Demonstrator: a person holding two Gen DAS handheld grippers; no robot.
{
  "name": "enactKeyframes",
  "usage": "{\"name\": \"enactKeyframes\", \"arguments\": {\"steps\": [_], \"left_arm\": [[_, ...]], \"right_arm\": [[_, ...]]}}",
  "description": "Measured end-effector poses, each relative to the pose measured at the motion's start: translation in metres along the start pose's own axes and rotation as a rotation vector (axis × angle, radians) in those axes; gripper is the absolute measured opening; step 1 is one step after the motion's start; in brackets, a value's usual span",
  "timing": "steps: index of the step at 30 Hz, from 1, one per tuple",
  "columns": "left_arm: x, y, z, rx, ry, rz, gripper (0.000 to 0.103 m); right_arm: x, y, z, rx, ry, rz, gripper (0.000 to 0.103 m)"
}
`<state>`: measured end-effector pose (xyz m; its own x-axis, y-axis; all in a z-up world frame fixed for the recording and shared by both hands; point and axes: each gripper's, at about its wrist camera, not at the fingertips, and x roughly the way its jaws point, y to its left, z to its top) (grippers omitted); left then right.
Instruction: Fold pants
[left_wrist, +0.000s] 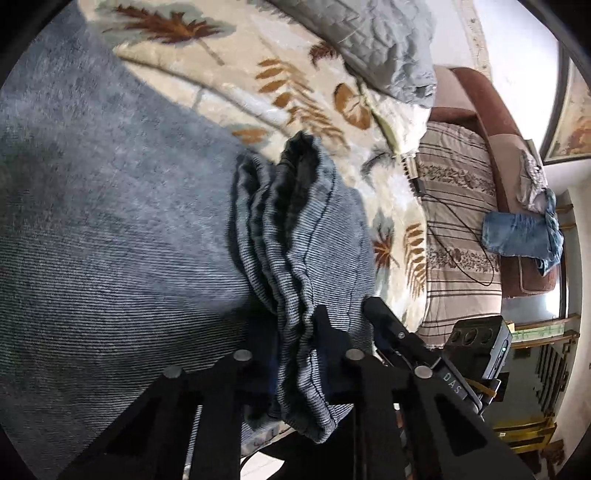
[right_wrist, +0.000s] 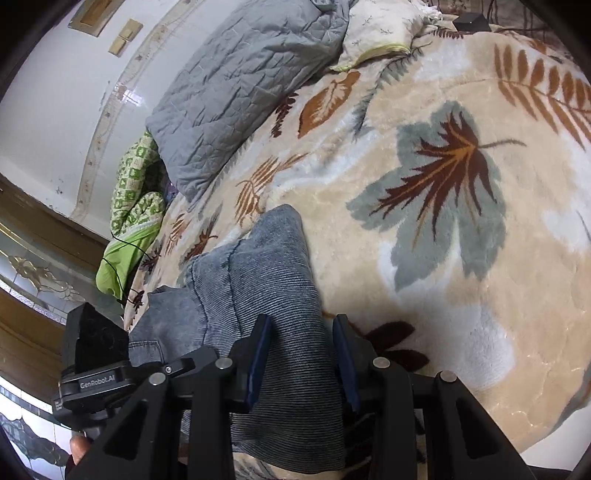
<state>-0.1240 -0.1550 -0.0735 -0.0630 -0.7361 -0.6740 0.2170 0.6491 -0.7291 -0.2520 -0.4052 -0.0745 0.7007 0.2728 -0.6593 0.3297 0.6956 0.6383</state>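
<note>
The pants (left_wrist: 110, 229) are blue-grey denim, spread over a cream blanket with brown leaf prints (left_wrist: 280, 85). My left gripper (left_wrist: 295, 332) is shut on a bunched, layered edge of the pants (left_wrist: 295, 236) that stands up between the fingers. In the right wrist view another part of the pants (right_wrist: 266, 280) lies on the blanket (right_wrist: 443, 184). My right gripper (right_wrist: 301, 332) has its blue-padded fingers (right_wrist: 260, 354) on either side of a thick fold of denim and holds it.
A grey quilted blanket (right_wrist: 243, 85) and a pale pillow (right_wrist: 376, 33) lie at the head of the bed. A green patterned cloth (right_wrist: 136, 206) hangs at the bed's edge. A striped sheet (left_wrist: 458, 229), a brown sofa (left_wrist: 495, 122) with blue jeans (left_wrist: 521, 236) stand beside the bed.
</note>
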Motion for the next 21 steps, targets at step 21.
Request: {"name": "enactKeyframes", "arguments": {"steps": [21], "left_arm": [[-0.077, 0.037, -0.015, -0.012, -0.163, 0.213, 0.013]], "right_arm": [[0.036, 0.074, -0.03, -0.207, 0.149, 0.069, 0.045]]}}
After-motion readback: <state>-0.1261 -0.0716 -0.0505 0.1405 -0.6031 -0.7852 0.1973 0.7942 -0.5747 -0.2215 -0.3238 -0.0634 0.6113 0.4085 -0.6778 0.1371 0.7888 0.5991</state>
